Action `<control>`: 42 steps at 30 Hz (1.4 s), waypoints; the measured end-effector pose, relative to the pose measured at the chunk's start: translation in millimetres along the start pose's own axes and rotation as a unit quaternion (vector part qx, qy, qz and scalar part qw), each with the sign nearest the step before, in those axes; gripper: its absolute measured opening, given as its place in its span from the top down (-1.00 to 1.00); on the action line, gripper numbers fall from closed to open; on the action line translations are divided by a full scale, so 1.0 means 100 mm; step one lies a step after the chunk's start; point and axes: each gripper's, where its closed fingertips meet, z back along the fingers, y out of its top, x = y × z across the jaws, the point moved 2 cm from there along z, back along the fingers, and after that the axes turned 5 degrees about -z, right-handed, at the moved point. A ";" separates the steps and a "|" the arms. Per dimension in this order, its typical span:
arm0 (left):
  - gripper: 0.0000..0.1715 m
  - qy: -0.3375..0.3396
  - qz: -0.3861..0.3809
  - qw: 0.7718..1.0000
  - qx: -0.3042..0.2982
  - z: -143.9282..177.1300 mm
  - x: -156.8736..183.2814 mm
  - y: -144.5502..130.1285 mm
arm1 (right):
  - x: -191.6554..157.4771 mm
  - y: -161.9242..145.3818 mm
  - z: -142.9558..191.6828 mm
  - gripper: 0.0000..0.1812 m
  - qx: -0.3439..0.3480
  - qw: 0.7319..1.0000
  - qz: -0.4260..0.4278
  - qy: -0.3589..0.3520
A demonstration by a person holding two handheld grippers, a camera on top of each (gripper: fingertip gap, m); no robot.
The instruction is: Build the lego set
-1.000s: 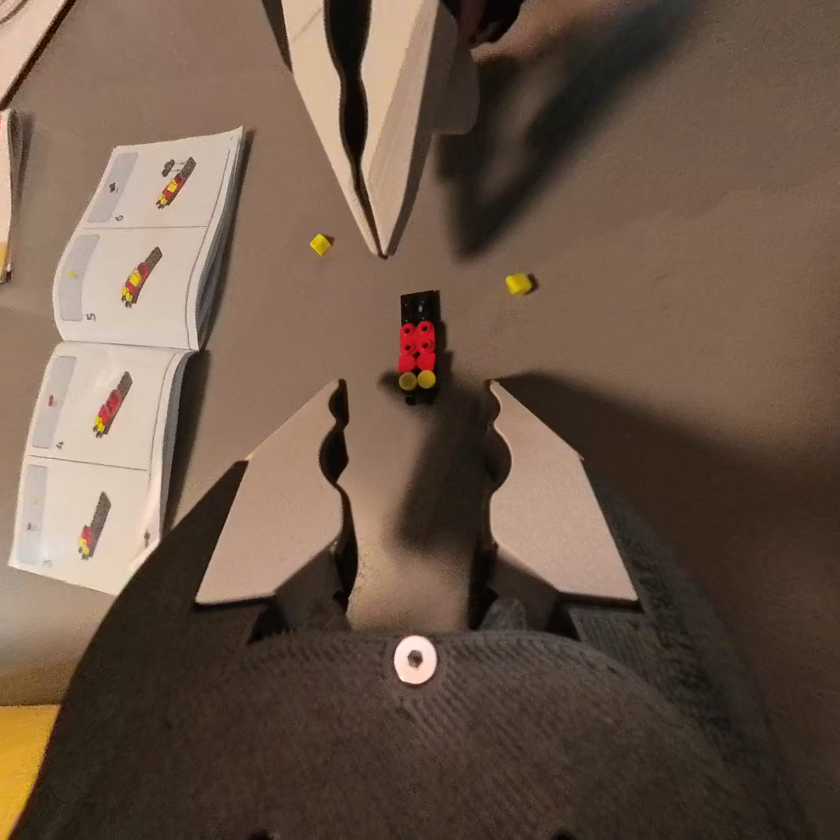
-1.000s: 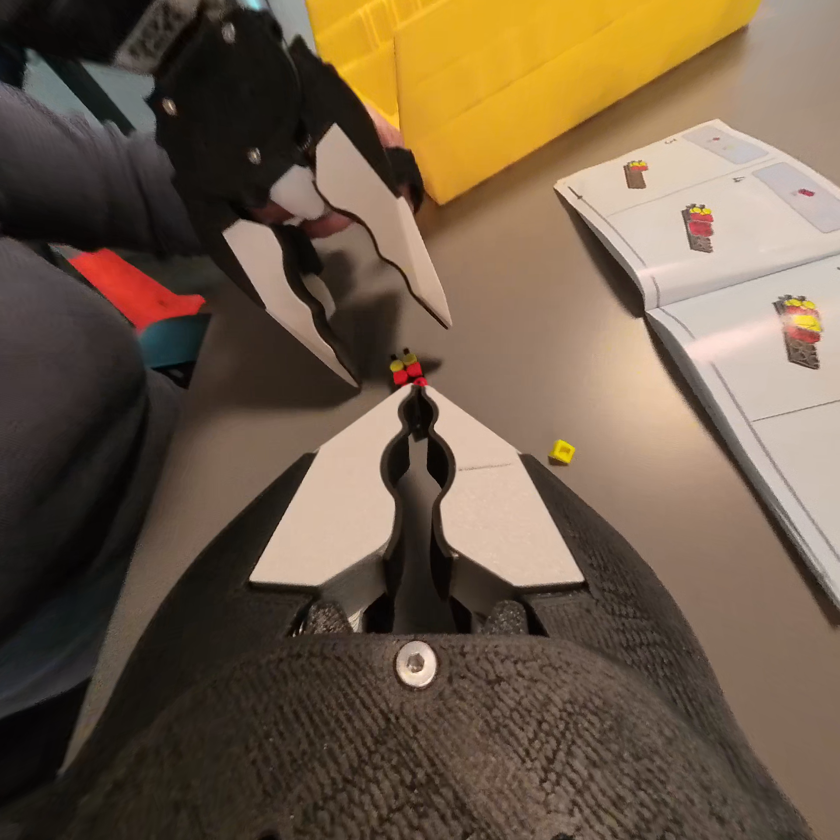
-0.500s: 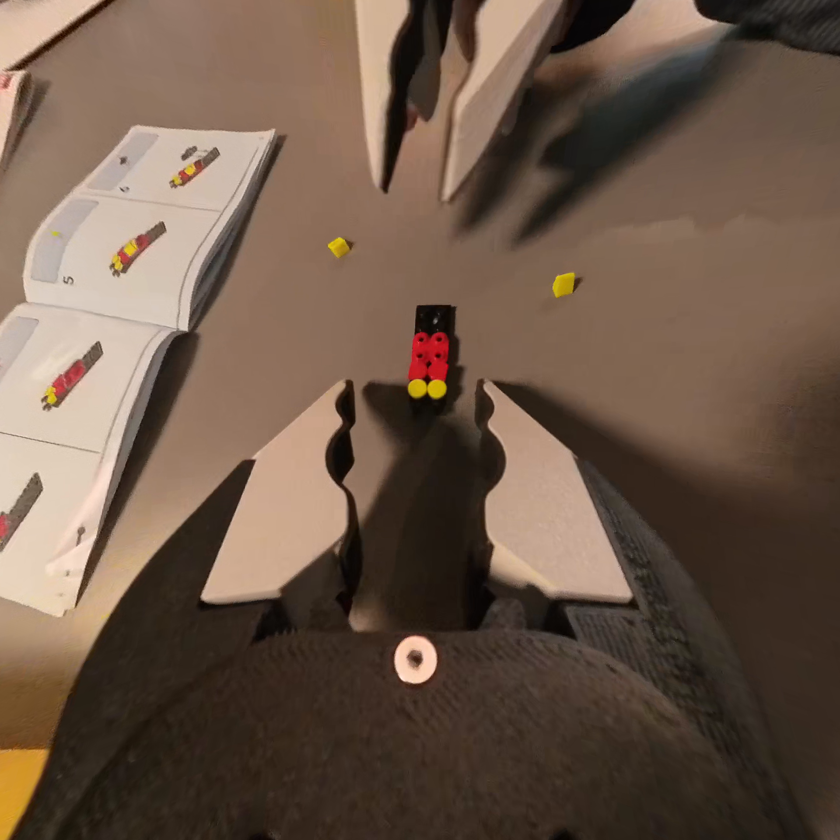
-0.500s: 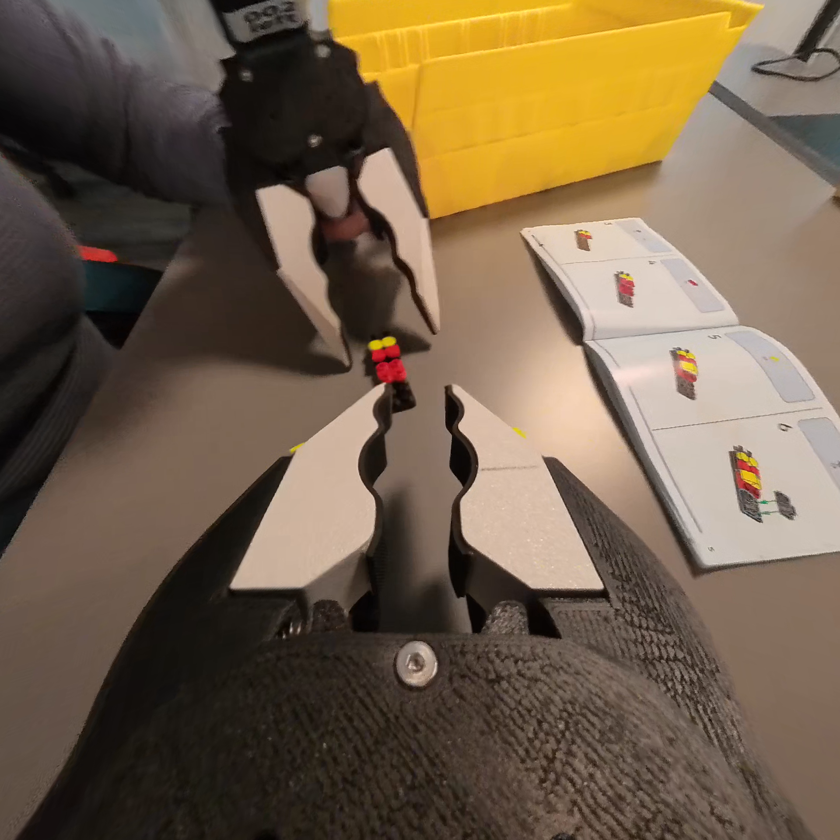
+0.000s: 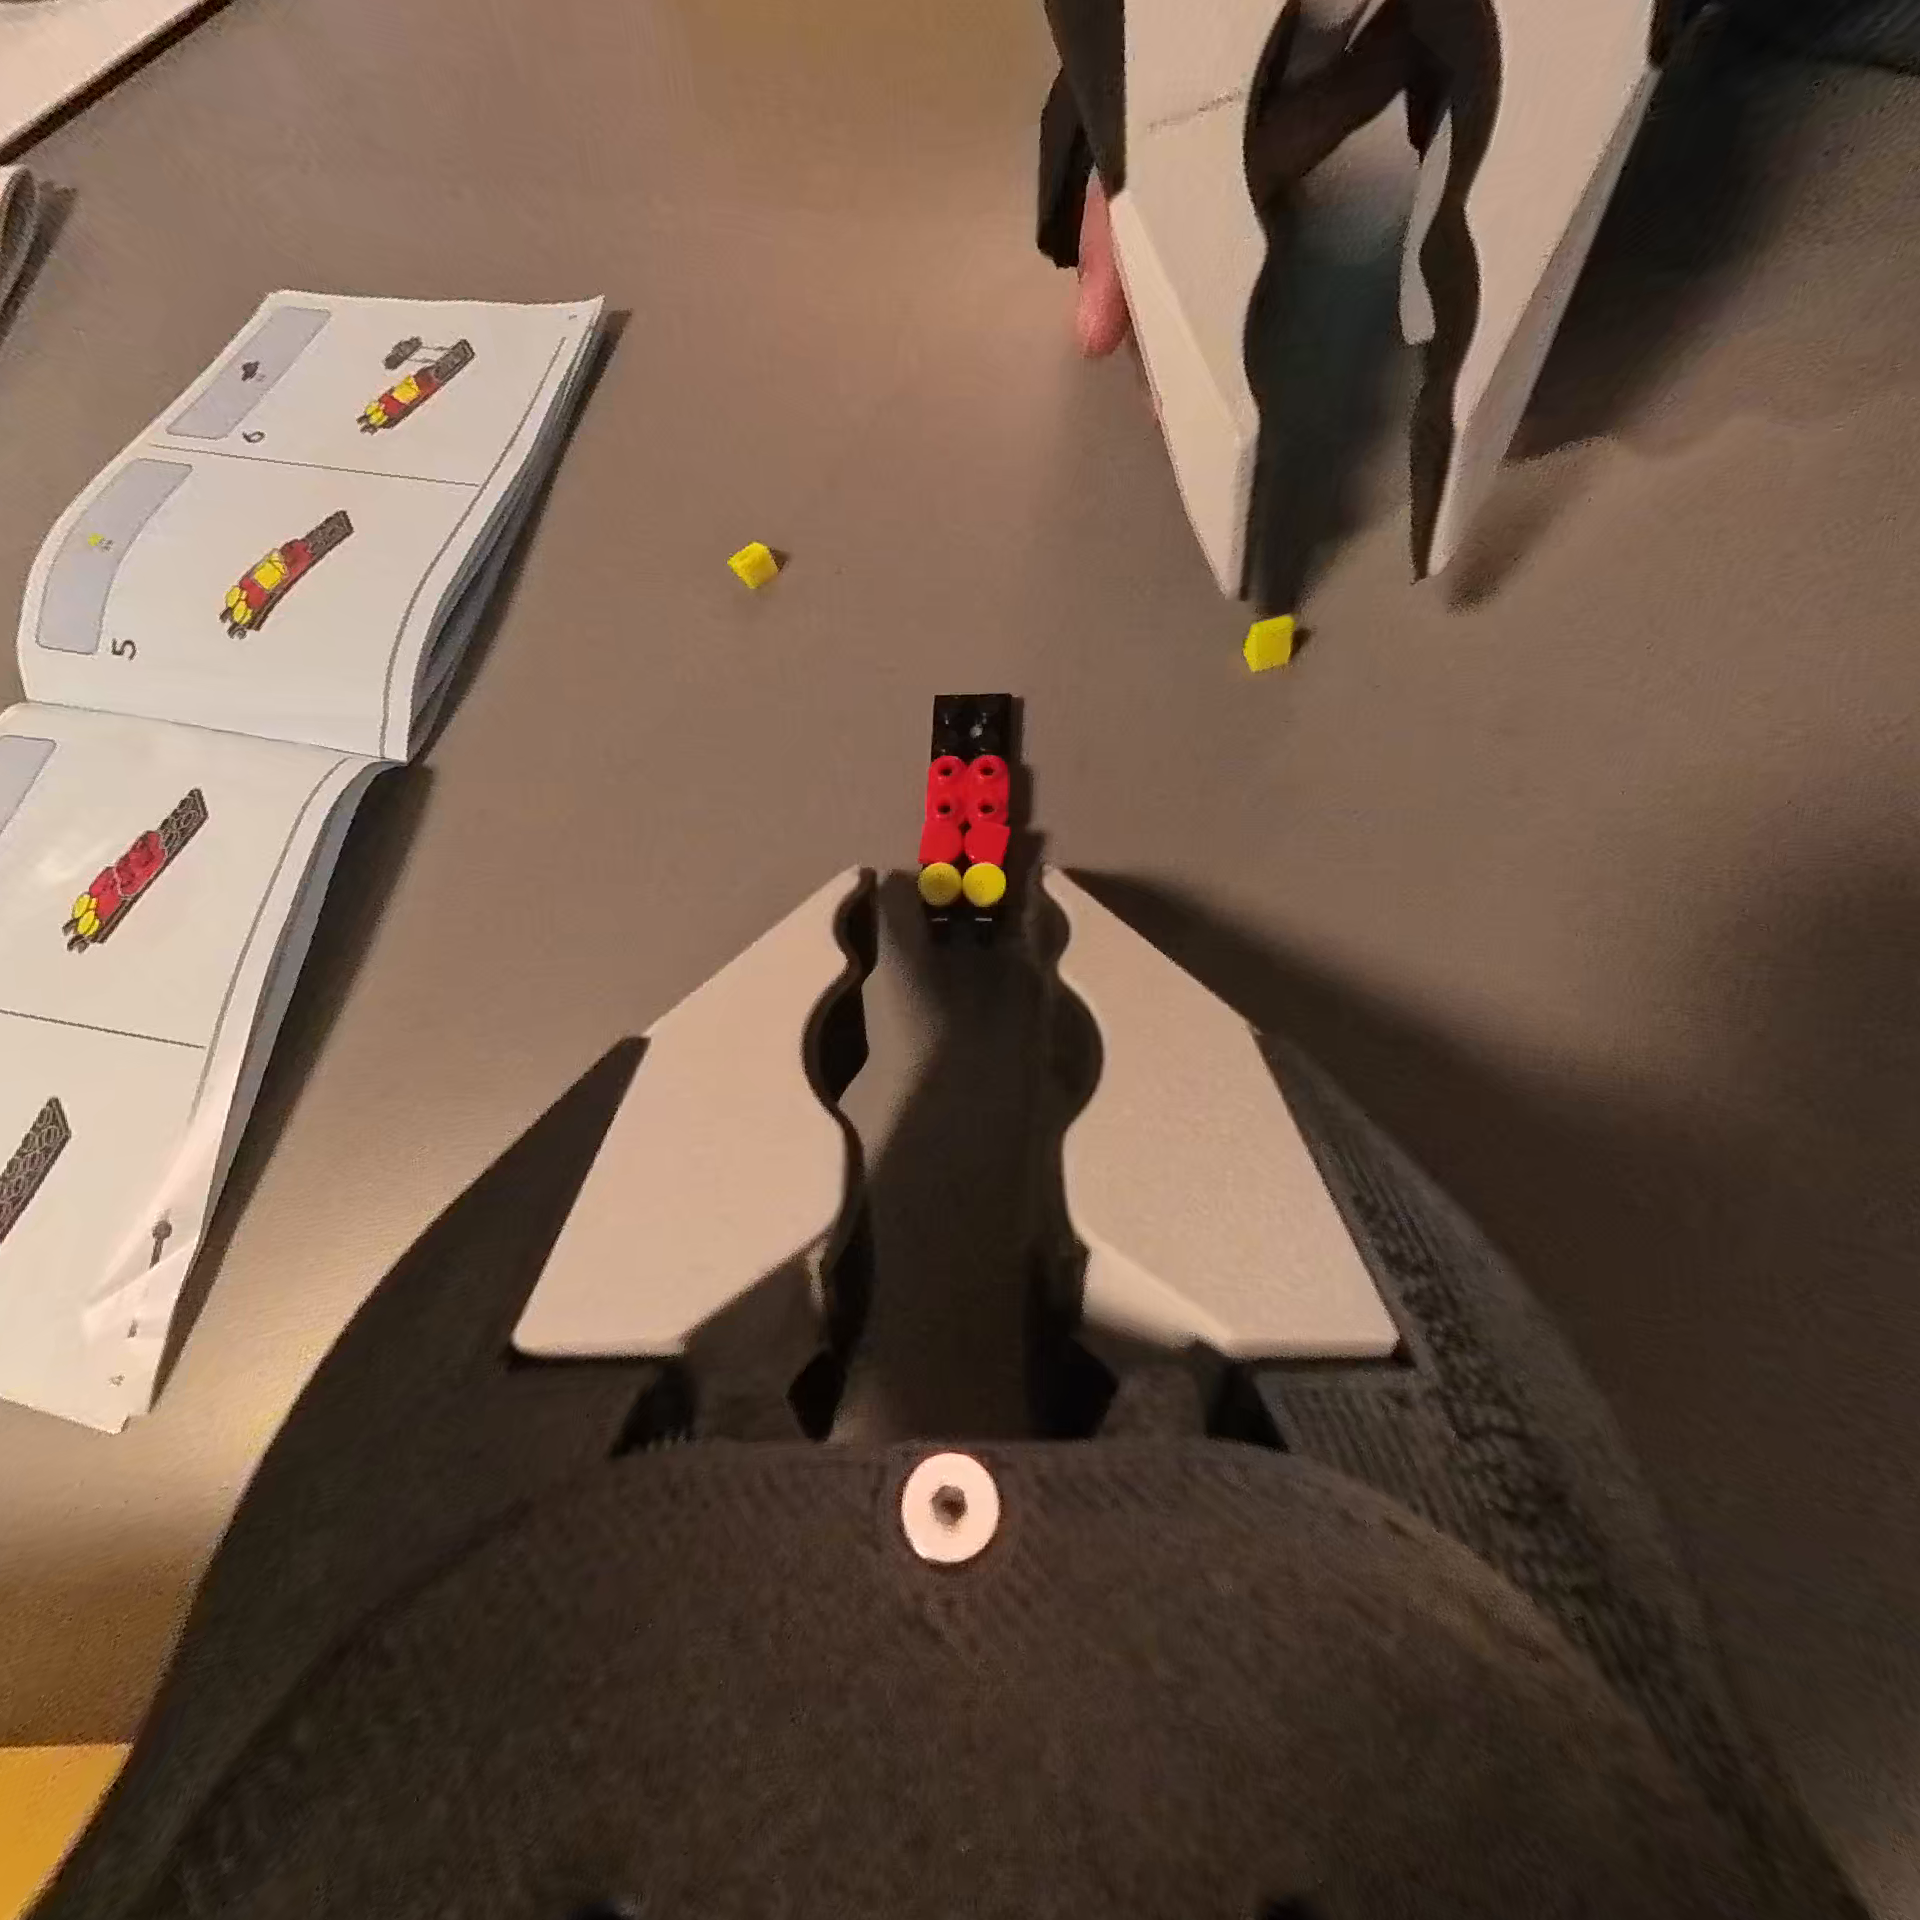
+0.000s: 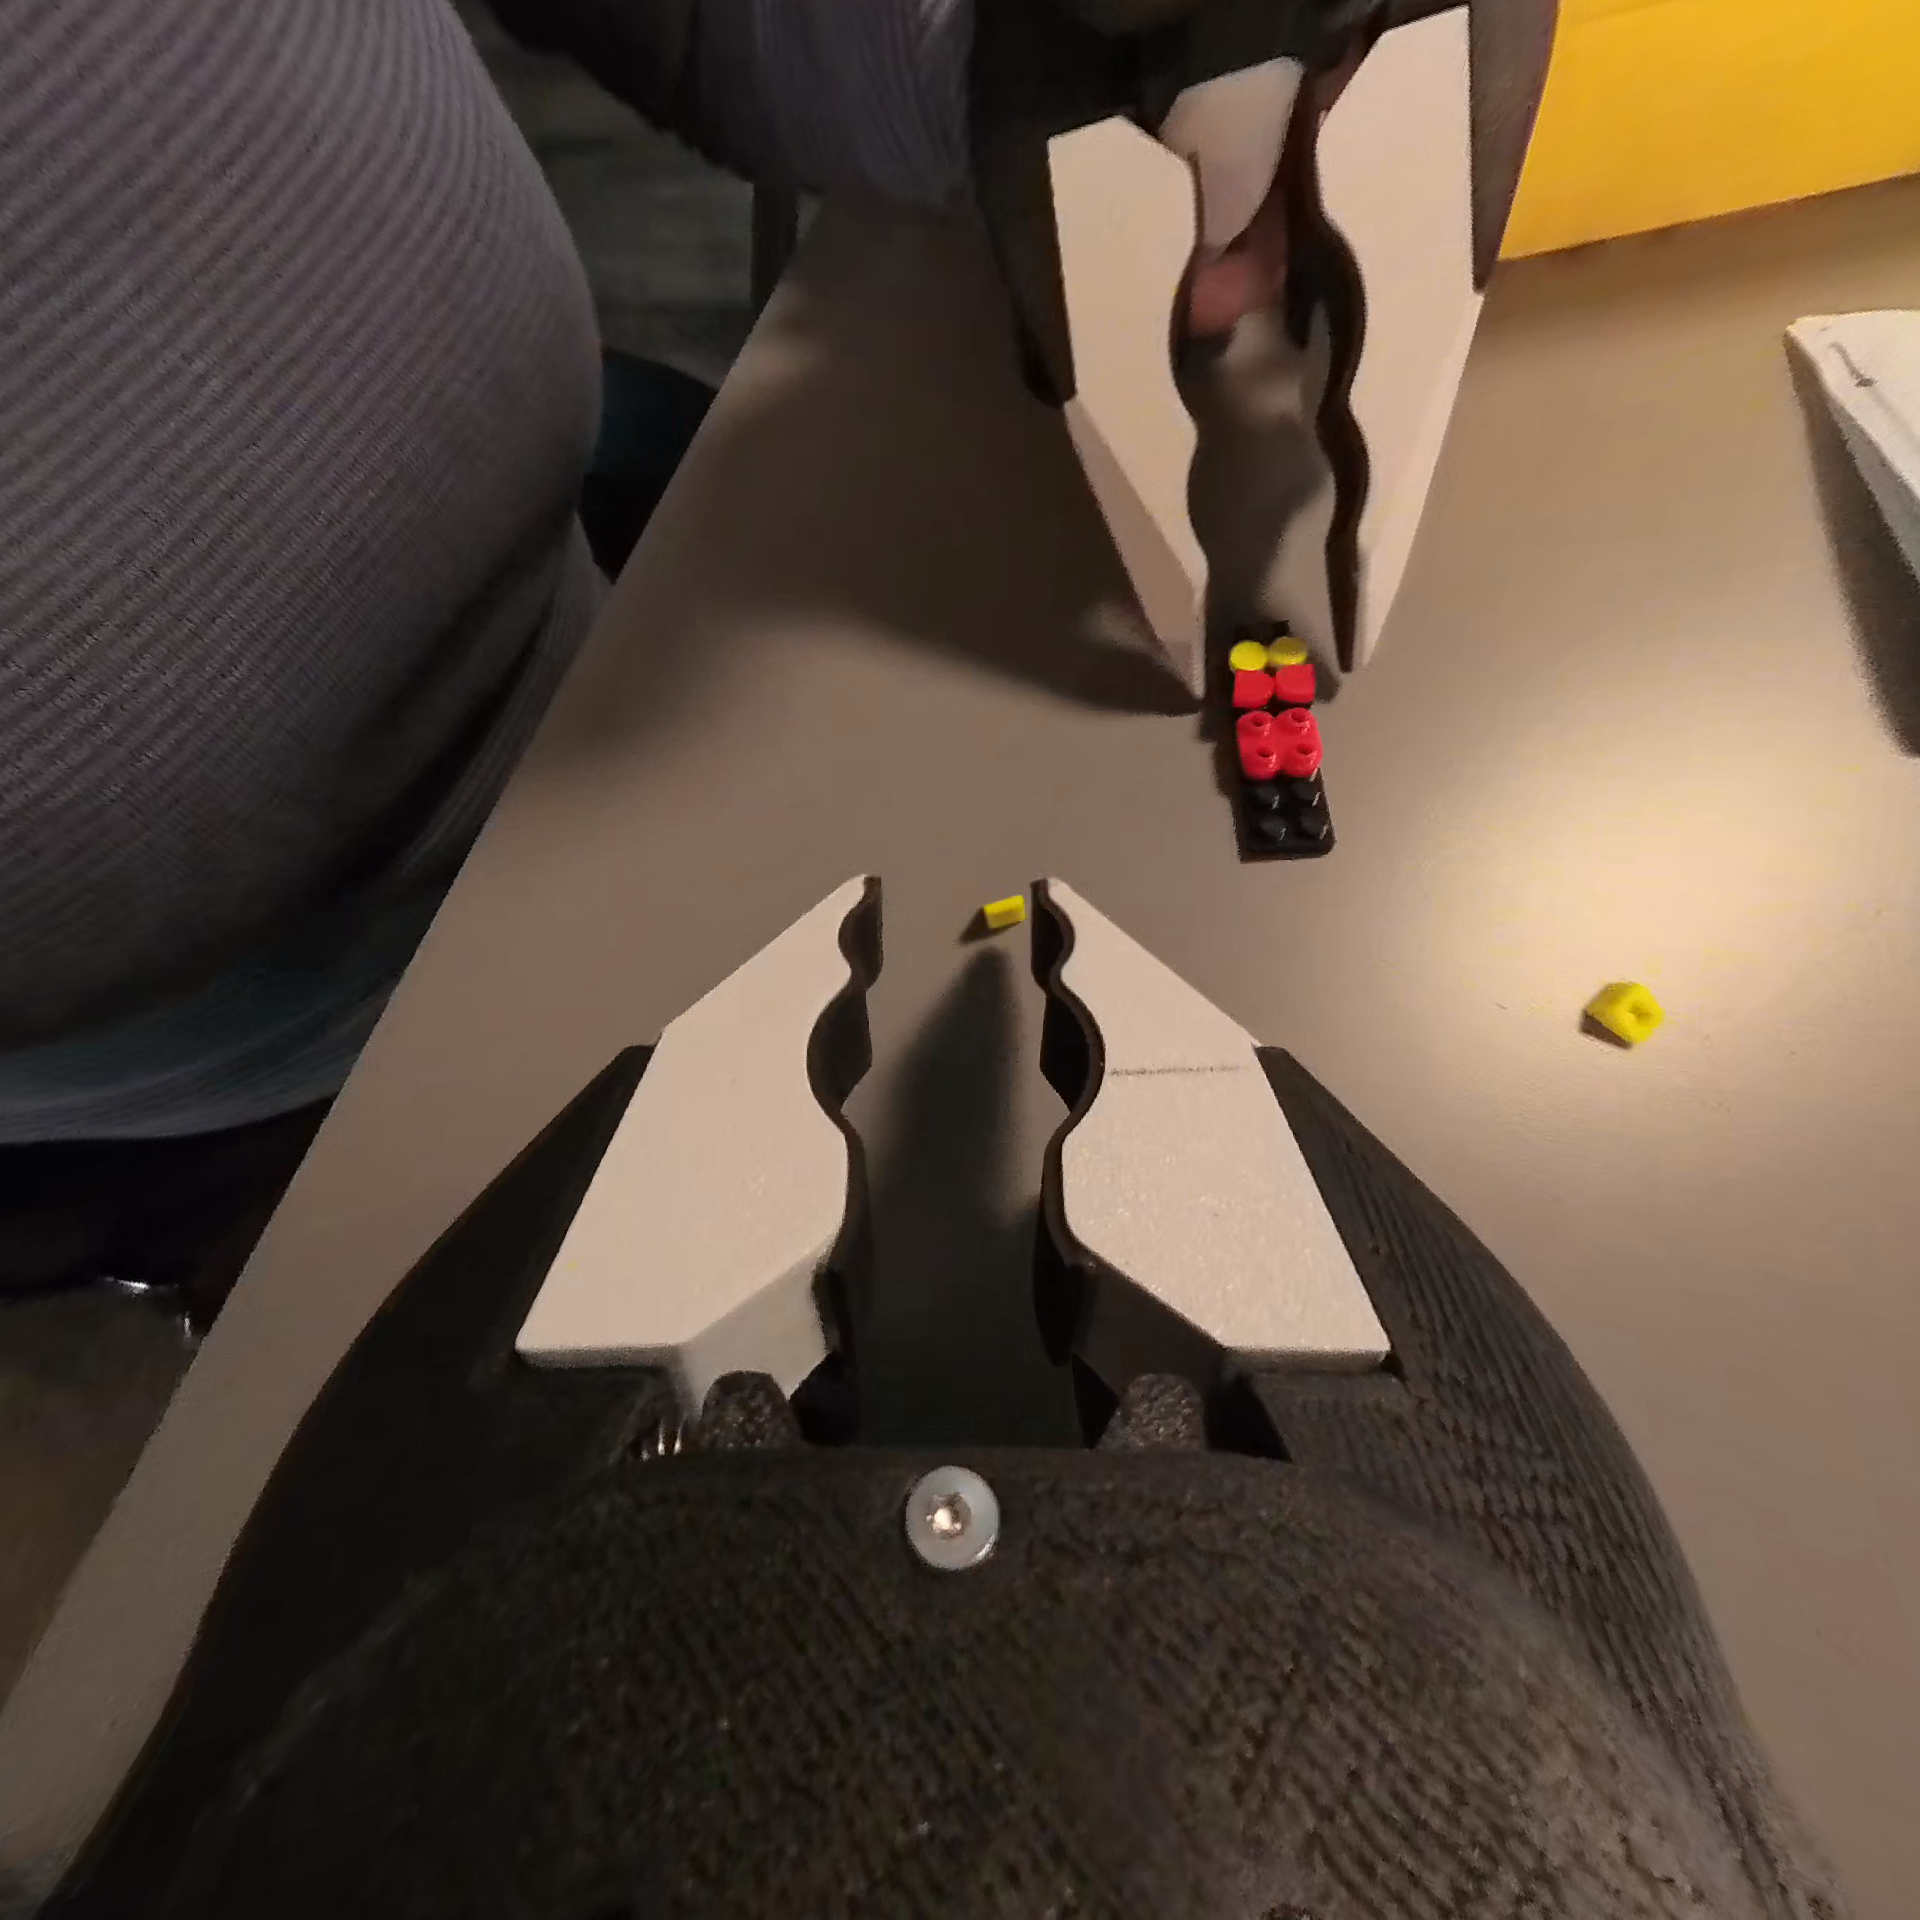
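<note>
The lego build (image 5: 971, 805) is a black plate with red bricks and two yellow round studs, lying flat on the grey table. My left gripper (image 5: 956, 878) is open, and the build's yellow end lies between its fingertips without a visible grip. In the right wrist view the left gripper (image 6: 1273, 665) straddles that end of the build (image 6: 1278, 748). My right gripper (image 6: 954, 888) is open and low over the table, with a small yellow piece (image 6: 1004, 911) between its fingertips. In the left wrist view the right gripper (image 5: 1340, 582) stands just behind that yellow piece (image 5: 1270, 641).
A second loose yellow piece (image 5: 753, 566) lies left of the build and also shows in the right wrist view (image 6: 1624, 1011). An open instruction booklet (image 5: 281, 520) lies at the left. A yellow bin (image 6: 1714, 125) stands behind. The table edge and a person's sleeve (image 6: 260, 520) are close by.
My right gripper opened and moved off the build's far end to the loose yellow piece. My left gripper moved forward so its tips flank the build's near end and narrowed slightly.
</note>
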 end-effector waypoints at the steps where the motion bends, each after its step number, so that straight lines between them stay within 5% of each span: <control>1: 0.71 0.000 -0.003 1.000 0.000 0.00 0.01 0.00 | 0.00 -0.01 -0.01 0.70 -0.005 1.000 0.002 -0.002; 24: 0.81 0.009 -0.001 1.000 -0.003 0.01 0.00 -0.01 | -0.05 -0.09 -0.07 0.78 -0.038 0.999 0.005 -0.008; 42: 0.78 0.015 -0.002 1.000 -0.002 0.02 -0.01 -0.01 | -0.02 -0.06 -0.12 0.98 -0.040 0.994 0.090 -0.055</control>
